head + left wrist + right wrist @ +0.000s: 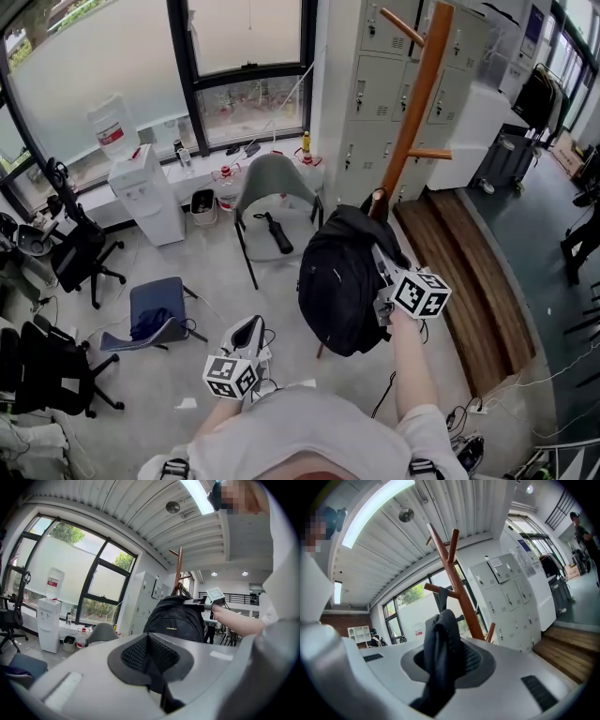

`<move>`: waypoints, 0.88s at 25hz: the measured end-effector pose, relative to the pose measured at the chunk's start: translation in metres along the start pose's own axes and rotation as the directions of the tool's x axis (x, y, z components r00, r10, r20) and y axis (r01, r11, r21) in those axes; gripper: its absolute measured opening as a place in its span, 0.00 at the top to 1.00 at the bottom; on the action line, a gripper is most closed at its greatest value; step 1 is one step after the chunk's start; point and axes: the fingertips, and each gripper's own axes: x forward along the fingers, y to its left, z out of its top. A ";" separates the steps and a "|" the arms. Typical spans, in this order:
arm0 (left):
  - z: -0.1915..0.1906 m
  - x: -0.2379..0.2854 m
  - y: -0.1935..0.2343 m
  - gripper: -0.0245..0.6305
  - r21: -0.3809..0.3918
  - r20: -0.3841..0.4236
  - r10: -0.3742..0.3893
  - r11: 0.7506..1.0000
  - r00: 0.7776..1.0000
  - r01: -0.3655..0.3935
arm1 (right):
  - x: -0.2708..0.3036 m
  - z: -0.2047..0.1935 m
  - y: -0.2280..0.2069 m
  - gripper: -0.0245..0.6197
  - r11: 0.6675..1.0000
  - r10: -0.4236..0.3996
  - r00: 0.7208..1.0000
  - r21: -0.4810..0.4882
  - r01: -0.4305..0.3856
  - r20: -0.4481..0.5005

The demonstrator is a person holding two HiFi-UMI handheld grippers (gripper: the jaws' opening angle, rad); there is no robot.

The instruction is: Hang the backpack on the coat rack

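Step in hand: hooking backpack [339,281] onto coat rack [414,103].
Backpack off floor, against rack pole, top just beside low peg [378,199]. Cannot tell if loop is already over peg.
Right gripper [443,641]: clamped on dark strap [438,677], jaws only little apart around it. Arm stretched forward, gripper about level.
Left gripper [150,654]: jaws pressed together, nothing in them. It sits low near body, pointing toward backpack.
Next move, I think: seat loop fully on peg, then release strap slowly. Bag looks heavy and may swing.
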 end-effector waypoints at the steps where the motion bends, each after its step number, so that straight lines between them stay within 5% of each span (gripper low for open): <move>1: -0.001 0.000 0.000 0.95 -0.001 -0.002 0.000 1.000 1.000 0.000 | 0.000 -0.002 -0.003 0.84 1.000 -0.005 1.000 0.002 0.005 -0.005; 8: -0.003 -0.002 -0.004 0.95 -0.008 -0.006 0.000 1.000 1.000 0.000 | 0.002 -0.013 0.001 0.82 0.996 -0.005 0.998 -0.087 0.000 -0.056; 14: -0.009 -0.002 -0.007 0.95 -0.011 -0.020 -0.009 1.000 1.000 0.009 | -0.001 -0.024 0.002 0.58 0.967 -0.081 0.992 -0.250 0.053 -0.100; 22: -0.007 -0.001 -0.012 0.95 -0.007 -0.017 -0.020 1.000 1.000 0.020 | -0.031 -0.002 0.023 0.54 0.932 -0.110 0.994 -0.350 0.095 -0.024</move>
